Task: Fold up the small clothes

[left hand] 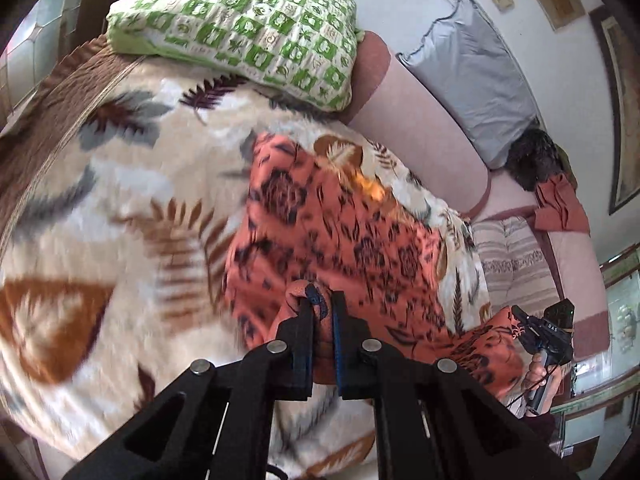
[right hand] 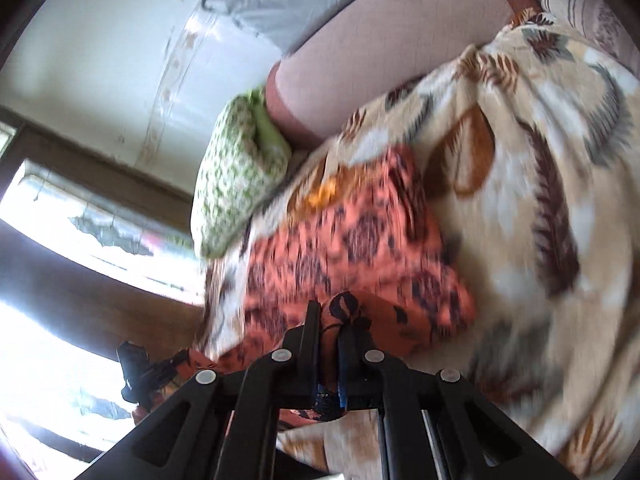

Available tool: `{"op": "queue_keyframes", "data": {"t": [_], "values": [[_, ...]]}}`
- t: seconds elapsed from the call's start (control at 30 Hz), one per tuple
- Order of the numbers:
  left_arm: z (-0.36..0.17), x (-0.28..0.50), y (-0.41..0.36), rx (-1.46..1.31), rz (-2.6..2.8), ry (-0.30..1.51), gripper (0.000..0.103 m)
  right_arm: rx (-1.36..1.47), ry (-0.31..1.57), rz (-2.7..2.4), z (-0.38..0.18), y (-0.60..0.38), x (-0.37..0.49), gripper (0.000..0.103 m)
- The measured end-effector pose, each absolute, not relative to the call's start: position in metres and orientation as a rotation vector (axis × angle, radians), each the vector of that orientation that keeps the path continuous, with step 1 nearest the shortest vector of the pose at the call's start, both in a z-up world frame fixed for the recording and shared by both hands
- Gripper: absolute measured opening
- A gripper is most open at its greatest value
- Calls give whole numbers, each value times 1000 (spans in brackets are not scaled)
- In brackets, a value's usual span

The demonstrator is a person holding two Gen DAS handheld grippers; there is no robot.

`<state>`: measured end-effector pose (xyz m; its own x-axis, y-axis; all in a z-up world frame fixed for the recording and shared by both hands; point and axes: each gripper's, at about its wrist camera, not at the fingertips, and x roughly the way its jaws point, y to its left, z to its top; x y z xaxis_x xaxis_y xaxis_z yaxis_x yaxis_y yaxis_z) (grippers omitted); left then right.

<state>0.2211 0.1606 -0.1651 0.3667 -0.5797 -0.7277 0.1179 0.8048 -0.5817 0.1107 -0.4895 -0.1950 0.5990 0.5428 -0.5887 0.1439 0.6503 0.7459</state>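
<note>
Slippage is the risk: the left gripper [left hand: 322, 300] and right gripper [right hand: 330, 312] each clamp only a bunched corner of the orange floral garment [left hand: 340, 236], lifted over the leaf-print blanket [left hand: 100, 208]; it could sag unevenly.

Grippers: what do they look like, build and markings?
Both alike: left gripper and right gripper have matte black angular linkage arms with cut-out slots, round silver pivot pins and blue pads inside the jaws. The left wrist view shows white lettering on the right gripper's body.

Leaf-print blanket [left hand: 100, 208] covering the bed; green-checked pillow [left hand: 248, 28] at its head, grey pillow [left hand: 476, 80] beside a pink bolster [left hand: 412, 120].
</note>
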Motion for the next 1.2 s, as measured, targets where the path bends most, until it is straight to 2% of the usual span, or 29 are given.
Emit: {"op": "queue_keyframes", "data": {"t": [0.2, 0.4, 0.6, 0.7, 0.73, 0.8, 0.83, 0.87, 0.9, 0.93, 0.97, 1.03, 1.1, 1.13, 1.2], "values": [[-183, 337, 144, -484, -417, 1167, 7, 930, 910, 183, -220, -526, 223, 7], [-241, 434, 126, -506, -332, 1245, 7, 1047, 927, 104, -285, -553, 324, 7], [-298, 465, 133, -626, -267, 1282, 8, 1378, 959, 115, -374, -574, 370, 11], [-296, 453, 145, -716, -304, 1206, 9, 1465, 945, 148, -395, -583, 361, 11], [-290, 448, 150, -745, -328, 1168, 12, 1475, 924, 154, -396, -587, 352, 12], [-276, 438, 154, -761, -353, 1108, 18, 1469, 842, 91, -387, -602, 330, 30], [-267, 431, 154, -766, -357, 1080, 24, 1491, 786, 78, -381, -610, 315, 61], [-256, 422, 154, -758, -346, 1040, 38, 1515, 711, 61, -373, -618, 300, 85], [-242, 408, 152, -723, -309, 985, 47, 1489, 653, 7, -358, -623, 283, 86], [-226, 394, 149, -685, -281, 920, 62, 1420, 660, -14, -344, -623, 277, 86], [-211, 380, 147, -653, -260, 848, 67, 1319, 689, -9, -326, -617, 275, 86], [-186, 351, 150, -620, -181, 720, 68, 1130, 770, 13, -294, -593, 273, 86], [-173, 323, 149, -597, -114, 664, 77, 980, 837, 65, -271, -557, 272, 84], [-172, 312, 143, -573, -91, 678, 81, 897, 877, 100, -261, -533, 272, 83], [-186, 293, 121, -524, -78, 770, 81, 745, 939, 163, -251, -483, 276, 77]]}}
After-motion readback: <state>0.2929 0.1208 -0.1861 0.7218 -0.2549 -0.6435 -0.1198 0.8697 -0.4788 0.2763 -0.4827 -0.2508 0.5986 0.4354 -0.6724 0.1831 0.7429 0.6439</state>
